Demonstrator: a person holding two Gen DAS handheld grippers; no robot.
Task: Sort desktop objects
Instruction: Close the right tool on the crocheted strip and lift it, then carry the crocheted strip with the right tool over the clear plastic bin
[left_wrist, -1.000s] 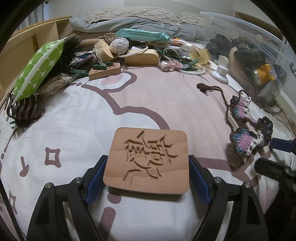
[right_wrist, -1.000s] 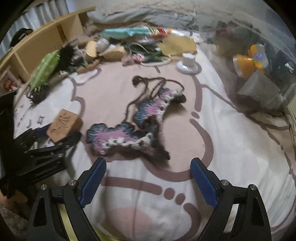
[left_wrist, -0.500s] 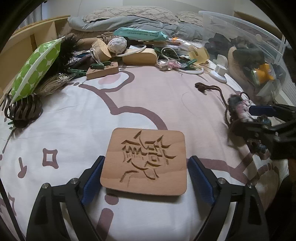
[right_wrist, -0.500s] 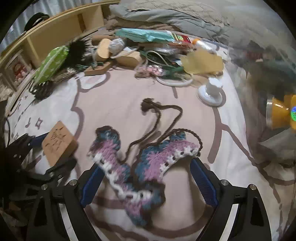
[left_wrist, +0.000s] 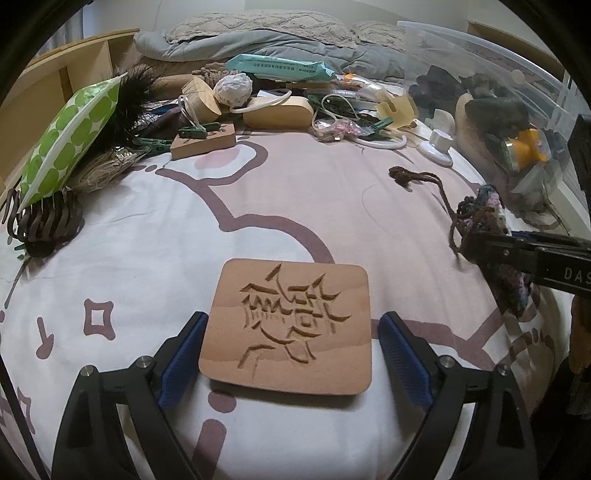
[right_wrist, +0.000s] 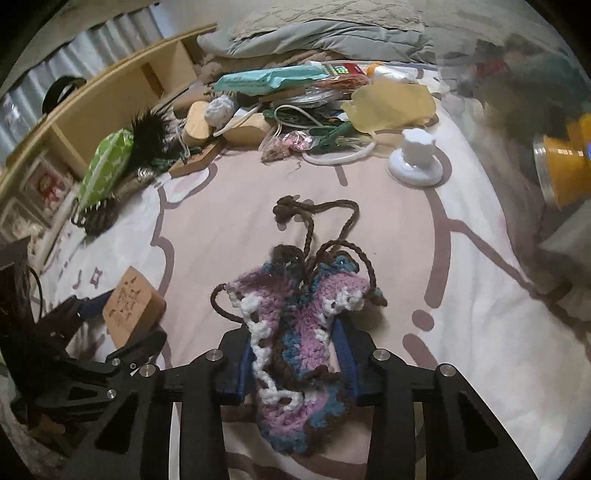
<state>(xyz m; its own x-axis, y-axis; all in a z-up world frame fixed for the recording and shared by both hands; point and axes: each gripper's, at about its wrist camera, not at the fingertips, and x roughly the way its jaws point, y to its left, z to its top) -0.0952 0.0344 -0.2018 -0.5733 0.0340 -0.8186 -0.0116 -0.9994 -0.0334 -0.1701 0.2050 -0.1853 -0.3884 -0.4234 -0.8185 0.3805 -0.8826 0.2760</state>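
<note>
A square wooden coaster (left_wrist: 291, 325) with a carved design lies flat on the pink-and-white bedsheet (left_wrist: 147, 236). My left gripper (left_wrist: 291, 321) straddles it with its jaws opening. Both blue pads stand off the coaster's edges. In the right wrist view the coaster (right_wrist: 131, 299) and left gripper (right_wrist: 122, 325) show at the left. A crocheted purple, blue and white piece (right_wrist: 295, 314) with brown cords is bunched between the pads of my right gripper (right_wrist: 295, 332), whose jaws are closing and pressing on it. The left wrist view shows that crochet piece (left_wrist: 484, 210) in the right gripper (left_wrist: 517, 251) at the right edge.
Clutter lines the back of the bed: a green dotted pouch (left_wrist: 70, 136), a wooden block (left_wrist: 203, 142), a teal packet (left_wrist: 280, 68), a white suction hook (left_wrist: 439, 144). A dark claw clip (left_wrist: 40, 221) lies left. A clear storage bin (left_wrist: 517, 110) stands right.
My right gripper moved forward over the crochet piece and closed on it, bunching it up. My left gripper's jaws spread wider off the coaster's sides; the coaster stays on the sheet.
</note>
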